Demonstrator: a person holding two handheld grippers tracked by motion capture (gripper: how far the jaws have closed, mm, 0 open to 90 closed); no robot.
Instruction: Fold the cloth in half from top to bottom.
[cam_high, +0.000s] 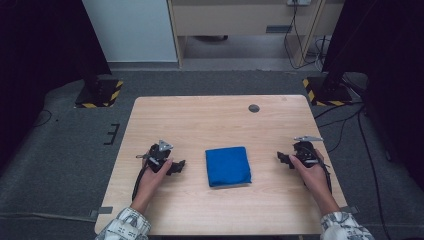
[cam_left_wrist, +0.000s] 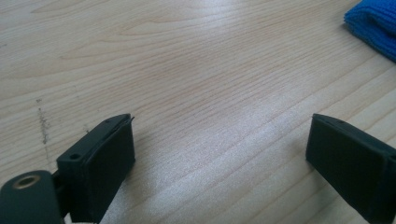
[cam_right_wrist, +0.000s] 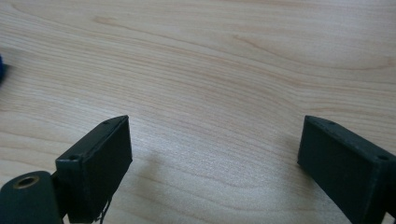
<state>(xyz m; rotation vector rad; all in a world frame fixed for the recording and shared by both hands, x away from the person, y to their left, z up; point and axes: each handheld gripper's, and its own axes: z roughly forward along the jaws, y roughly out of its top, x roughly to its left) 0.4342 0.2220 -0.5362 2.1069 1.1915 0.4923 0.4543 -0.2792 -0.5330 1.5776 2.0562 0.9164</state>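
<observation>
A folded blue cloth (cam_high: 228, 166) lies flat near the middle of the wooden table (cam_high: 215, 120). My left gripper (cam_high: 180, 165) sits low over the wood to the cloth's left, pointing toward it, a short gap away. Its jaws stand wide apart over bare wood in the left gripper view (cam_left_wrist: 219, 154), with a corner of the blue cloth (cam_left_wrist: 373, 25) at the upper right. My right gripper (cam_high: 282, 158) hovers to the cloth's right, also pointing at it. It is open over bare wood (cam_right_wrist: 212, 149), nothing between its jaws.
A small dark round disc (cam_high: 254, 108) sits in the tabletop near the far edge. Grey carpet surrounds the table, with two black stands on striped bases (cam_high: 100, 92) (cam_high: 325, 90) behind it and cables at the right.
</observation>
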